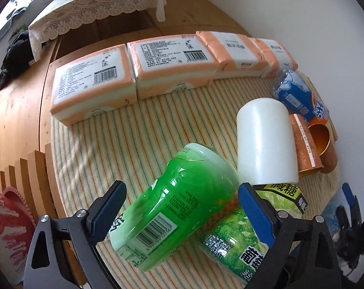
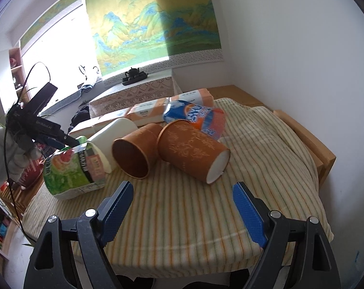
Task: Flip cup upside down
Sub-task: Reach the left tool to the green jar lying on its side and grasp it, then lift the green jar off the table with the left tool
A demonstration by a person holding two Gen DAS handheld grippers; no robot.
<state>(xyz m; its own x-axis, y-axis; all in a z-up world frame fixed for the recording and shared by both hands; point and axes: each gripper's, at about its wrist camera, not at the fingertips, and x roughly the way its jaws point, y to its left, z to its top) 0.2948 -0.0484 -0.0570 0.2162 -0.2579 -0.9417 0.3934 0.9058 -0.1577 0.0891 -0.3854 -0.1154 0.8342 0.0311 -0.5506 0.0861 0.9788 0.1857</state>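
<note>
Plain white wall [image 2: 290, 48] on the right, bare. Big landscape scroll [image 2: 153, 21] of green and blue mountains hanging at the back, half in shade. Bright window [image 2: 56, 48] to its left, blown out with daylight. Low bench draped in a lace cloth [image 1: 97, 7], dark teapot [image 2: 133, 74] sitting on top. Shelf unit [image 2: 15, 69] tucked beside the window. Wooden platform [image 1: 20, 110] under everything, pale striped blanket [image 2: 266, 168] spread over the near table. Soft daylight across the stripes.
</note>
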